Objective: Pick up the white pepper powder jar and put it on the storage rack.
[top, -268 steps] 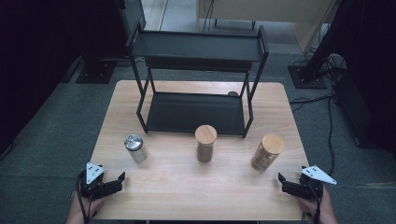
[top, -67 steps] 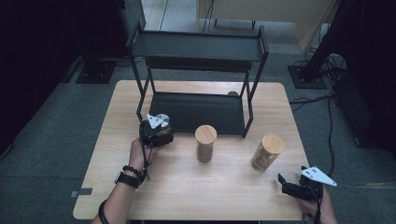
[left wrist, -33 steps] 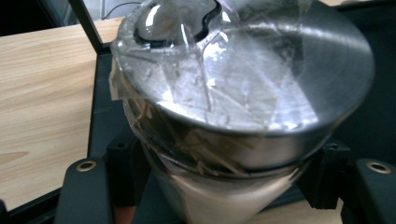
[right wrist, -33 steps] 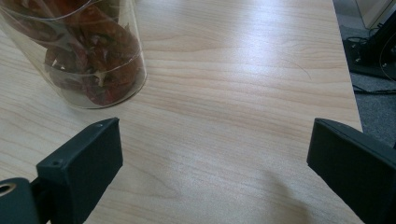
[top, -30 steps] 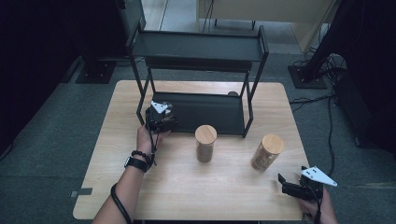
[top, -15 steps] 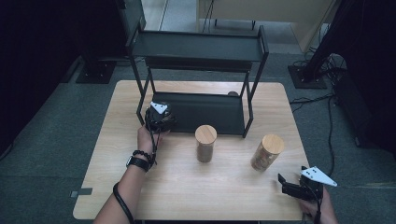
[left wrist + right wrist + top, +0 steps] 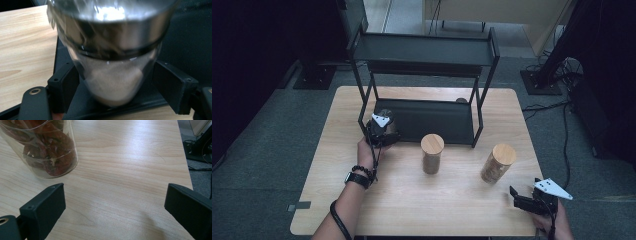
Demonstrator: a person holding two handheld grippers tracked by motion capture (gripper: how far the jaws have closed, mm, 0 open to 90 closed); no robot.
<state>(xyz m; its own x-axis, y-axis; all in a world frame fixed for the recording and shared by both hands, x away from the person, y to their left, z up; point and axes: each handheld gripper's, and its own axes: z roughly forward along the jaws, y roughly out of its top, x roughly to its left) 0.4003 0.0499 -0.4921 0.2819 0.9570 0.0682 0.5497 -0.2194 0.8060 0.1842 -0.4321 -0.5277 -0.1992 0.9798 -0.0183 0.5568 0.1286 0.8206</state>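
Note:
A small glass jar with a shiny metal lid stands on the lower tray of a black two-tier rack, at its left end. My left gripper reaches in around the jar, one jaw on each side. Its jaws have just been opening, and both pads stand slightly clear of the glass. My right gripper rests open near the table's front right corner with nothing between its fingers. A glass jar of reddish dried pieces stands just ahead of it.
Two wood-lidded jars stand on the table in front of the rack, one in the middle and one to the right. The rack's top shelf overhangs the lower tray. Black uprights flank my left gripper.
The metal-lidded jar, once on the table at the left, has been carried to the rack's lower tray. Over the last second the left hand barely shifts. The right gripper has stayed still.

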